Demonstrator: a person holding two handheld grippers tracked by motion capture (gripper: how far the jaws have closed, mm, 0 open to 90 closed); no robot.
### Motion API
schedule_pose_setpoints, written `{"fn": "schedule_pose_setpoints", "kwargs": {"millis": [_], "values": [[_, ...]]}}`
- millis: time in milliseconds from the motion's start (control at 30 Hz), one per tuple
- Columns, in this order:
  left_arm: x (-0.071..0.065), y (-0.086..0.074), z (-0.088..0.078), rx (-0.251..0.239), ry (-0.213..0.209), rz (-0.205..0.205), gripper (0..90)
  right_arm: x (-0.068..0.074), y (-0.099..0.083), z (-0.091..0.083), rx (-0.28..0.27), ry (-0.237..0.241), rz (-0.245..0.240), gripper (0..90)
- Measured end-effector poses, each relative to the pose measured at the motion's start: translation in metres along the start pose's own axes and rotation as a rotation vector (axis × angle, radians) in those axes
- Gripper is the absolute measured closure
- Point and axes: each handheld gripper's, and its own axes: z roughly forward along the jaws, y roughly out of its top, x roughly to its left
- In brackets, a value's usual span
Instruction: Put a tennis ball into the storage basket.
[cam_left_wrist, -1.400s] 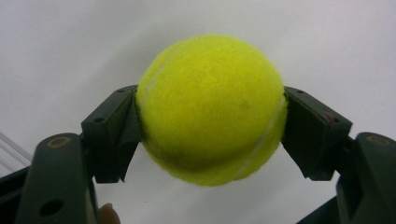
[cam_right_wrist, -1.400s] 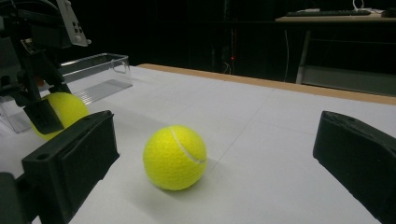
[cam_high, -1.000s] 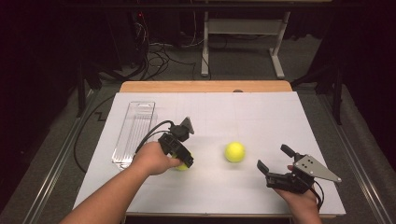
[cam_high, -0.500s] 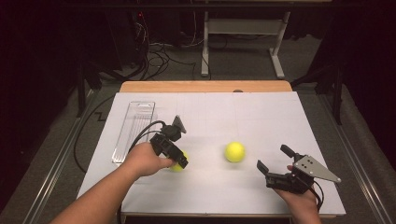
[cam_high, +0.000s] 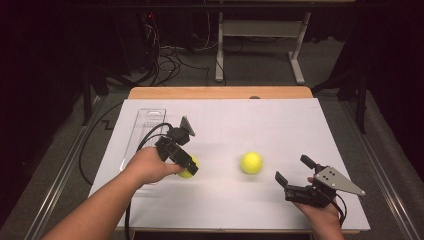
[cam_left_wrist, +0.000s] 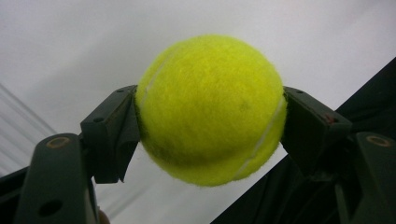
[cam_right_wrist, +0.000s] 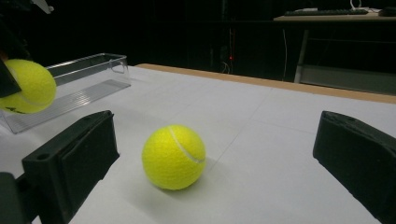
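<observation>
Clear plastic tray (cam_high: 142, 131): left of frame, on the white surface (cam_high: 280, 125). Left claw (cam_high: 189, 167): just right of the tray, pinching a yellow tennis ball (cam_left_wrist: 210, 109), both pads pressed on its sides. Second tennis ball (cam_high: 251, 162): centre, resting on the surface. Right claw (cam_high: 295, 174): lower right, spread wide, holding nothing, near that ball.

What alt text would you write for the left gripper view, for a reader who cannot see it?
A yellow tennis ball is clamped between the two black fingers of the left gripper, one pressing on each side. Behind it lies a plain white table surface, with a dark area at the lower right.
</observation>
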Motion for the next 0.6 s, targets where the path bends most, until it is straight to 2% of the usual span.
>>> {"fn": "schedule_pose_setpoints", "kwargs": {"millis": [433, 600], "values": [[0.002, 0.007, -0.017, -0.007, 0.034, -0.001, 26.7, 0.001, 0.0, 0.0, -0.003, 0.004, 0.0, 0.1], [0.007, 0.009, -0.023, -0.013, 0.041, -0.022, 26.7, 0.001, 0.0, 0.0, -0.003, 0.003, -0.001, 0.1]]}}
